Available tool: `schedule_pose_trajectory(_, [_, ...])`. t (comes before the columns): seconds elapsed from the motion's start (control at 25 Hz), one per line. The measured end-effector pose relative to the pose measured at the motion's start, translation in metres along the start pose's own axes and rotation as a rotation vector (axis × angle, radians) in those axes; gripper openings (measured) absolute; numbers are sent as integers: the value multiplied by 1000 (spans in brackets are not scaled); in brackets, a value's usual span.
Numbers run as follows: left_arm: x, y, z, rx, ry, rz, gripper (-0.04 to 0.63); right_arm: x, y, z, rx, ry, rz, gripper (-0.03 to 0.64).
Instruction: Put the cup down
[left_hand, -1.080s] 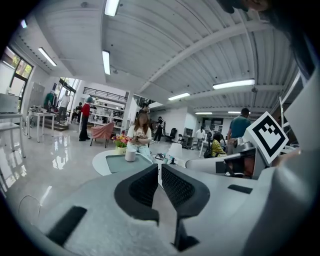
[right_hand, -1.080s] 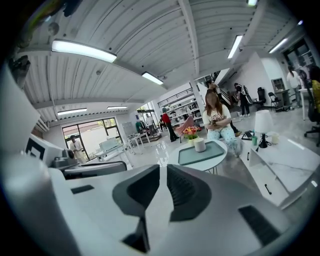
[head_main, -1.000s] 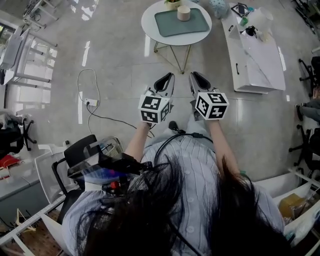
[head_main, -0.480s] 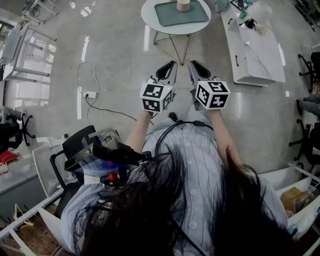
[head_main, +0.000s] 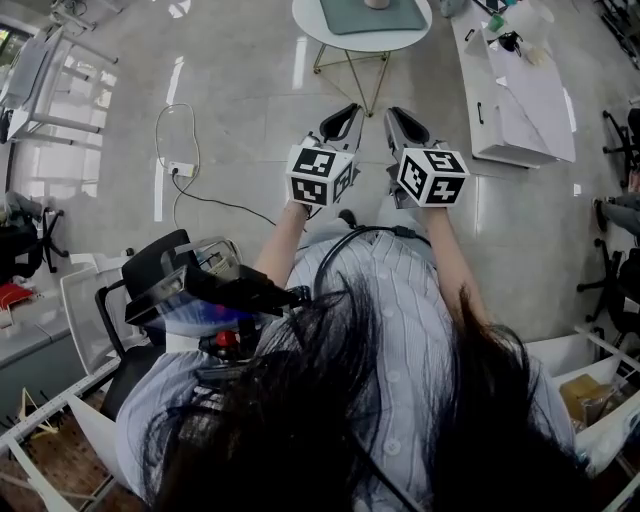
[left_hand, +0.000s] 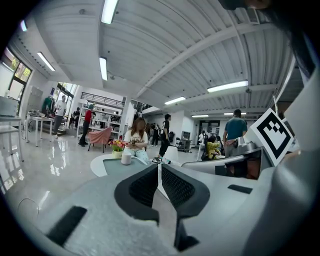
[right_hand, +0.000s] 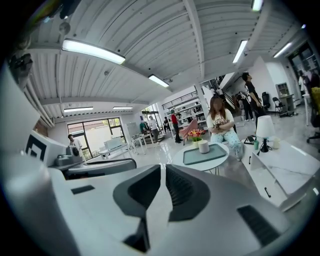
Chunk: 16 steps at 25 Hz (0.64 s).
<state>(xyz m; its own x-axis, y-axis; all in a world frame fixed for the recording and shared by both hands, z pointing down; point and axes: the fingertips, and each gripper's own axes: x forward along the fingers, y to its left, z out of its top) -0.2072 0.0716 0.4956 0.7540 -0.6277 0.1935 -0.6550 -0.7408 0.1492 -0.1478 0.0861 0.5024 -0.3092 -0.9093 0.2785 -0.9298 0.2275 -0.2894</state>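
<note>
A white cup (right_hand: 203, 146) stands on a green tray (right_hand: 212, 155) on a round white table (right_hand: 185, 162), well ahead of both grippers. In the left gripper view the cup (left_hand: 126, 158) sits left of the jaws, far off. In the head view only the table's near rim (head_main: 362, 40) and part of the tray show at the top edge. My left gripper (head_main: 350, 110) and right gripper (head_main: 393, 113) hang side by side over the floor, short of the table. Both are shut with nothing between the jaws, as the left gripper (left_hand: 159, 167) and right gripper (right_hand: 163, 167) views show.
A long white desk (head_main: 520, 90) with small items and a lamp (right_hand: 263, 128) stands right of the table. A power strip and cable (head_main: 180, 172) lie on the floor at left. A black chair (head_main: 160, 285) is beside me. A seated person (left_hand: 135, 142) is behind the table.
In the head view the round table and cup have slid up toward the top edge, and the cup is now cut off. Both grippers stay shut, side by side.
</note>
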Motion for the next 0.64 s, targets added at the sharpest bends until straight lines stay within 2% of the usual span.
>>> schedule_pose_trajectory(0.4, [9,-16,0,12,-3,-26,18,-10,-8,1,-11,-5,-6,52])
schedule_pose_trajectory(0.64, [12,-7,-1,25,11,-49,18,1,-6,2,-6,-10,-25,52])
